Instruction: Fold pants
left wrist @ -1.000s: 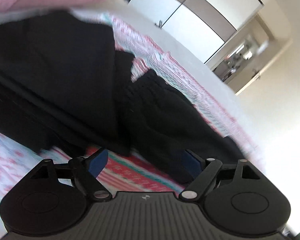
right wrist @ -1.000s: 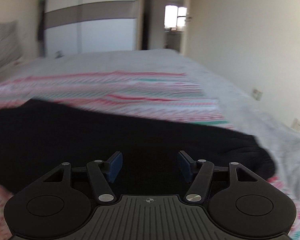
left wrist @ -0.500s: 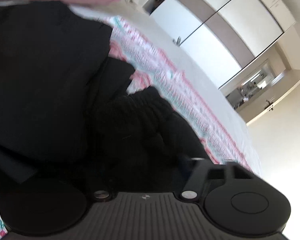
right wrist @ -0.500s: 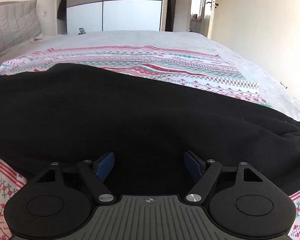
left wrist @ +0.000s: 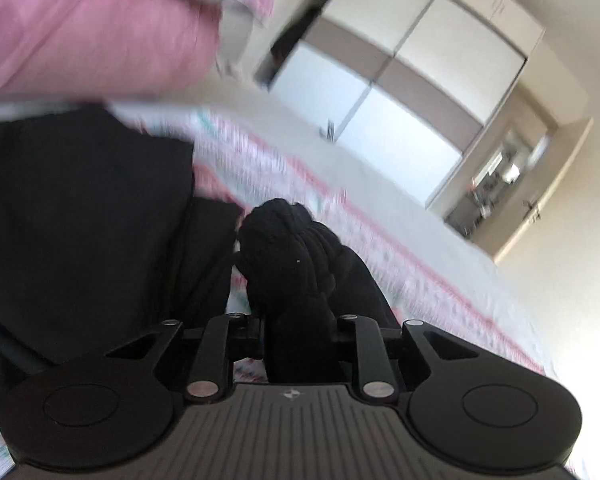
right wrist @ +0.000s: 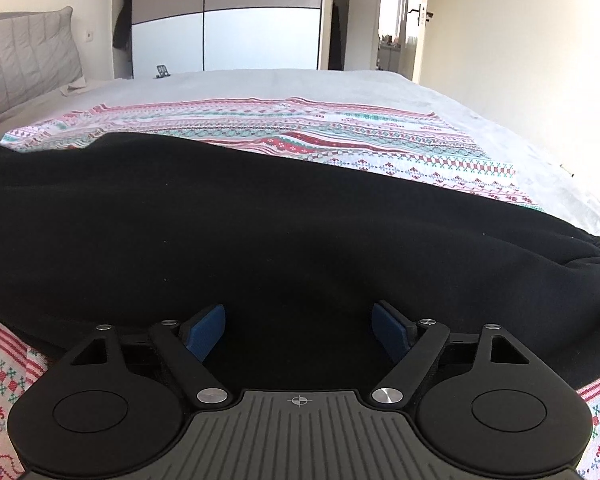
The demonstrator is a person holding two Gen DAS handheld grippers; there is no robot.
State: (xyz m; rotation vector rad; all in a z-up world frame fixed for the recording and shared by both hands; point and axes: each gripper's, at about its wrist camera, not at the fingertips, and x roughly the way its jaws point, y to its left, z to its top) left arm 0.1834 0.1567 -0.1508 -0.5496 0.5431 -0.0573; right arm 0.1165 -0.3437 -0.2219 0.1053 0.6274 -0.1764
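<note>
Black pants (right wrist: 260, 208) lie spread across a patterned blanket (right wrist: 300, 128) on a bed. In the left wrist view a bunched, ribbed end of the pants (left wrist: 292, 248) rises between the jaws of my left gripper (left wrist: 298, 328). The jaws are closing on it and the fabric hides the pads. The rest of the pants (left wrist: 80, 220) lies to the left. My right gripper (right wrist: 298, 320) hovers low over the pants near their front edge. Its jaws are opening, its blue pads (right wrist: 206, 326) stand wide apart, and no fabric is pinched between them.
A pink pillow (left wrist: 92, 28) lies at the head of the bed, with a grey quilted cushion (right wrist: 28, 52) behind it. The grey sheet (right wrist: 260, 84) runs beyond the blanket to a white wardrobe (right wrist: 228, 20). An open door (right wrist: 396, 20) shows at the back right.
My left gripper has gone from wide open to closed on a bunch of pants fabric. My right gripper has sunk toward the pants and opened wider.
</note>
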